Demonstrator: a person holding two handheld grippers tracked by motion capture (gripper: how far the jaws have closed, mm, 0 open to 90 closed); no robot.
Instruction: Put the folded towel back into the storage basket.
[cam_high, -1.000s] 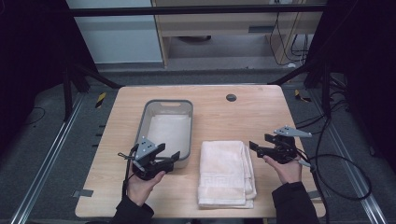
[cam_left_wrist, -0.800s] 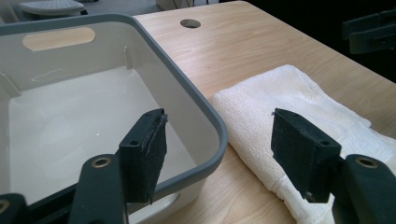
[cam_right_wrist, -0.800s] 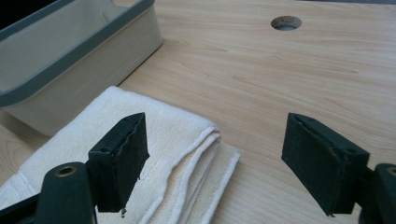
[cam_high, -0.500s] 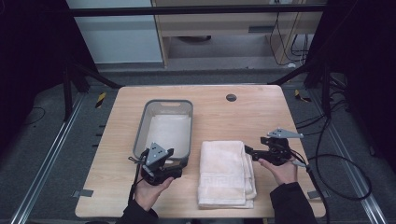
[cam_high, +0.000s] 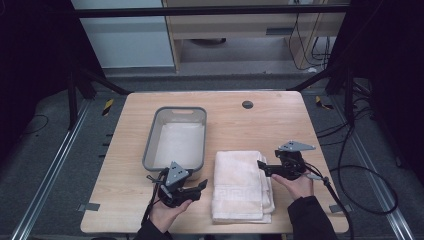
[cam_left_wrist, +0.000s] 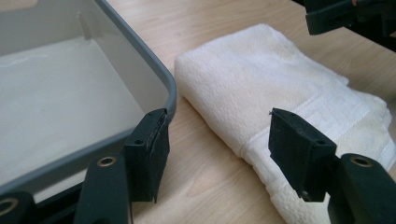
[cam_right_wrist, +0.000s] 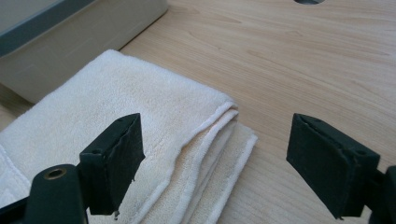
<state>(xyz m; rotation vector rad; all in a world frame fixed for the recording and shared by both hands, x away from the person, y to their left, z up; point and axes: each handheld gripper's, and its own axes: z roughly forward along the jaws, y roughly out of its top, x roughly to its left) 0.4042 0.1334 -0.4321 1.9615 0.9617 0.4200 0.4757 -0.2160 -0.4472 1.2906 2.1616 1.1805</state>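
One folded white towel (cam_high: 241, 186). One grey tub (cam_high: 176, 137). One wooden table (cam_high: 270, 127) with one small round hole (cam_high: 247, 104). Two black grippers: left (cam_high: 192, 189), right (cam_high: 263, 167). Two hands.

Towel (cam_high: 240, 185): I see soft, nubby white terry cloth.
Tray (cam_high: 150, 150): smooth grey plastic, slight sheen, at ten o'clock of it.
Table (cam_high: 240, 125): matt pale wood grain.

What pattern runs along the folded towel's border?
A woven Greek-key band on the cream towel, clearest in the high view.
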